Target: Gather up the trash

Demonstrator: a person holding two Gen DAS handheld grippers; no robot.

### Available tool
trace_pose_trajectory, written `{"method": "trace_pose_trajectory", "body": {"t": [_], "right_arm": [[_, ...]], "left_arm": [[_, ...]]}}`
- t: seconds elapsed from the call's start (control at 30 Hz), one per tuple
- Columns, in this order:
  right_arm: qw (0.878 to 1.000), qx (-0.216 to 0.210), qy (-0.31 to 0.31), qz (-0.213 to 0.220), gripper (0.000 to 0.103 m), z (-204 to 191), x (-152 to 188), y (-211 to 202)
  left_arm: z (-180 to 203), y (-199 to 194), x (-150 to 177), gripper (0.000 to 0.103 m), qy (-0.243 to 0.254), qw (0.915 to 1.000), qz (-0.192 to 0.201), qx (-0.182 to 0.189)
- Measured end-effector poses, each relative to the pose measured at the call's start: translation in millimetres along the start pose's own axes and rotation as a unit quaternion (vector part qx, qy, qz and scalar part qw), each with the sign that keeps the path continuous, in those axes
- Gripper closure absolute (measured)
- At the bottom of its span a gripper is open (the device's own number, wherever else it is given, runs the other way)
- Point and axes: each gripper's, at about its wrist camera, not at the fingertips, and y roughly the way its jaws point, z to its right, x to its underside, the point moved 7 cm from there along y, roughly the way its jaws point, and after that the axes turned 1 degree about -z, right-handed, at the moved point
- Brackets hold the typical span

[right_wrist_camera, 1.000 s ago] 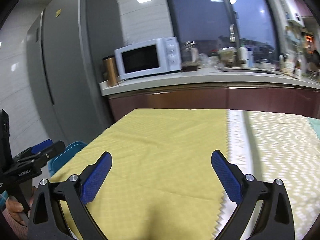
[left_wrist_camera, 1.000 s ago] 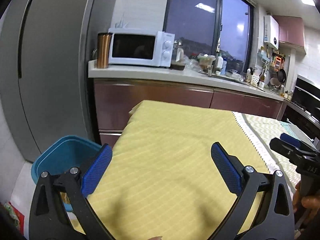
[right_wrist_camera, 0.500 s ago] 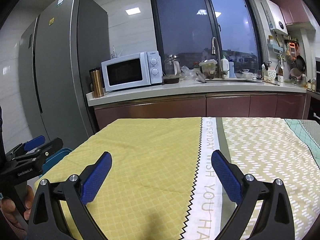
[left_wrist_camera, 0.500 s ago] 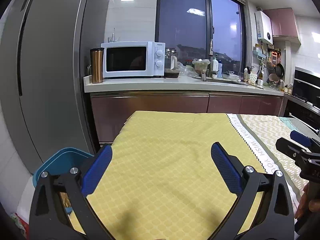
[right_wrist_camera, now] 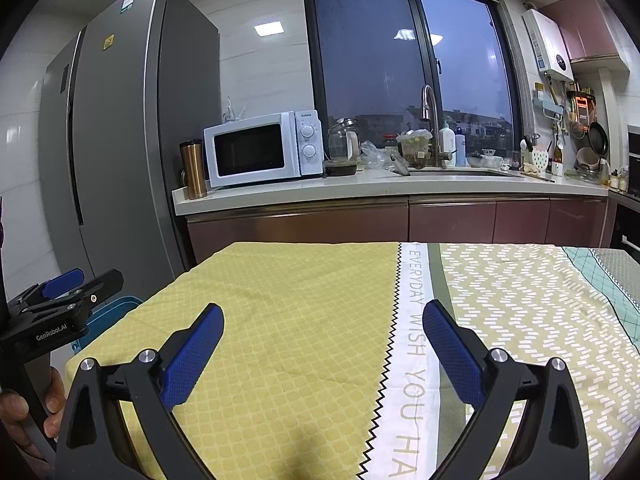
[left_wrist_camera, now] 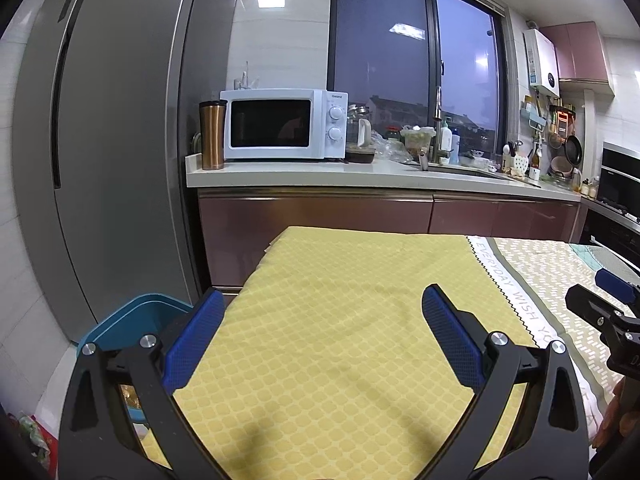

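1. Left wrist view: the left gripper hangs over the yellow part of the tablecloth, its blue pads spread wide with nothing between them.
2. Same view: a blue bin stands on the floor by the table's left edge, beside the refrigerator. Something lies inside it, mostly hidden by the gripper frame. It looks like the place for the trash.
3. Same view: no trash shows on the cloth; the task's thing cannot be located here. The right gripper shows at the right edge.
4. Right wrist view: the right gripper is also spread wide and holds nothing, poised above the seam where the yellow cloth meets the white lettered band.
5. Same view: the zigzag-patterned cloth on the right is bare too. The counter holds a microwave, a copper tumbler and clutter near the sink.
6. Risk: with no trash in sight, either gripper may close on a fold of cloth and drag it, or seize a useful counter item by mistake.
7. Risk: the two grippers sit near each other, so reaching across could knock them together.
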Motion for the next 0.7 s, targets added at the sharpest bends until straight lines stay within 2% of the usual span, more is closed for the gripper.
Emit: {"method": "trace_pose_trajectory", "body": {"t": [0.7], "right_arm": [[1.0,0.006,0.005,0.02,0.007,7.4,-4.4,-4.4]], "left_arm": [[2.0,-3.5,-3.7,0.006,0.01,0.9996,0.022,-0.014]]}}
